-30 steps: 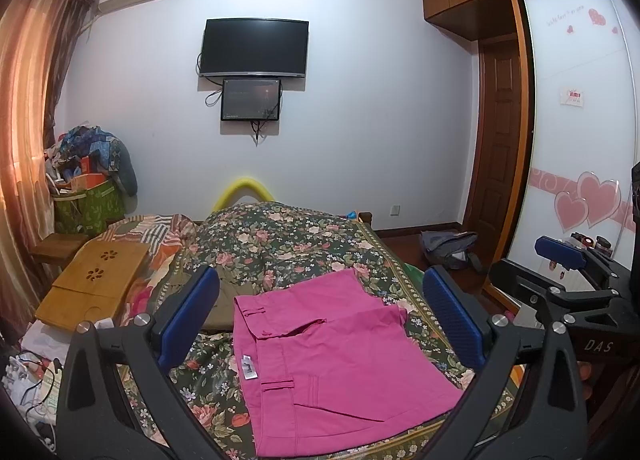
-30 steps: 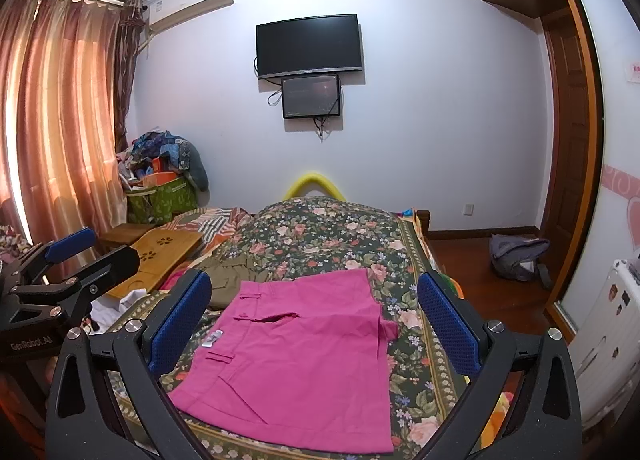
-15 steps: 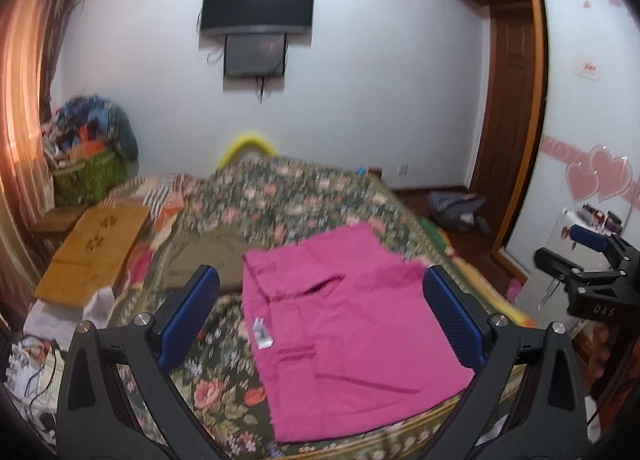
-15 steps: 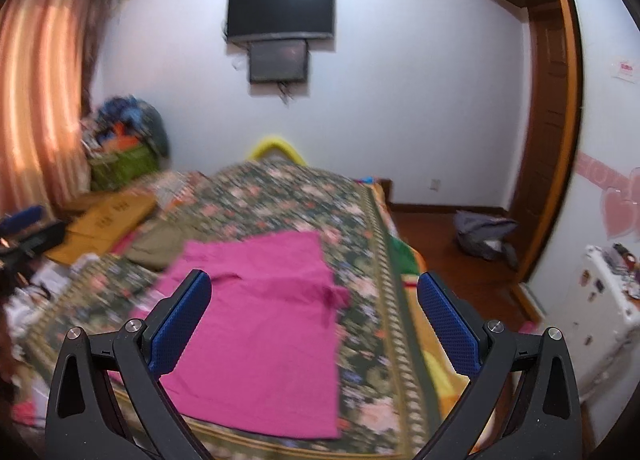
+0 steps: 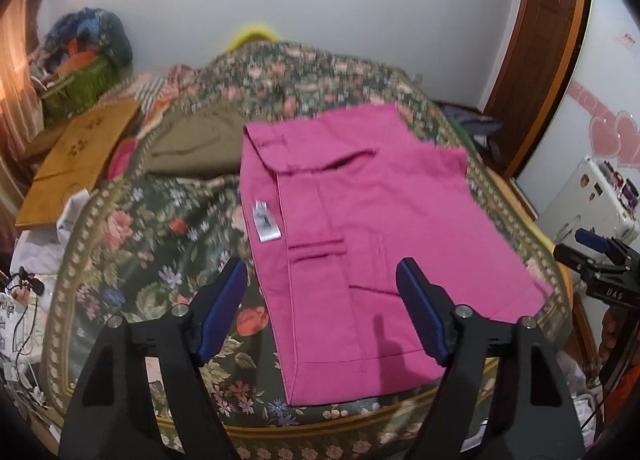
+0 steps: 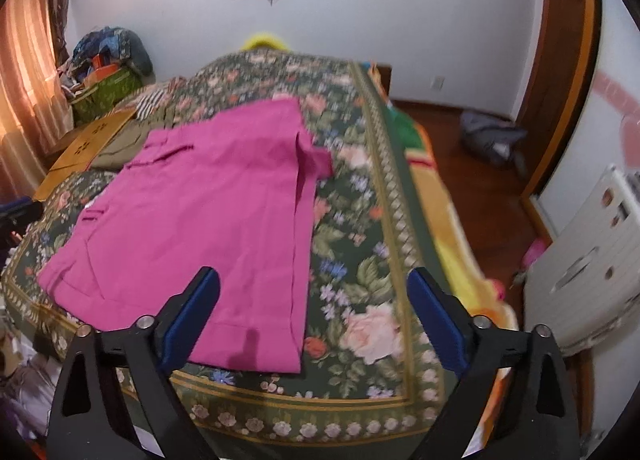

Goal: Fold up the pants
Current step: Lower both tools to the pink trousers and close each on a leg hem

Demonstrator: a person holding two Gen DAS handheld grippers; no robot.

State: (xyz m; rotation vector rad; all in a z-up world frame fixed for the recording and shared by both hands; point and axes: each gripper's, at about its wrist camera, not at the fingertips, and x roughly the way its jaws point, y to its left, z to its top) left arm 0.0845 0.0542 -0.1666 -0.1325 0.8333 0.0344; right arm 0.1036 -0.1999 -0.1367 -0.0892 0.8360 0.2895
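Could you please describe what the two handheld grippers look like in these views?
Both the left gripper and the right gripper have black, angular frames with cut-out openings, silver bolt heads at the joints, and two long blue pads. The right gripper's frame, seen in the left view, carries white lettering.

Legible text, one item: white letters "DAS" on the black body of the right claw (image 5: 612, 260), at 3 o'clock in the left wrist view.

Illegible items: white sewn-in label (image 5: 265, 226) on the pink folded pants (image 5: 360, 220), dark print too blurred; red mark on white wall sticker (image 5: 626, 37), 2 o'clock, unreadable.
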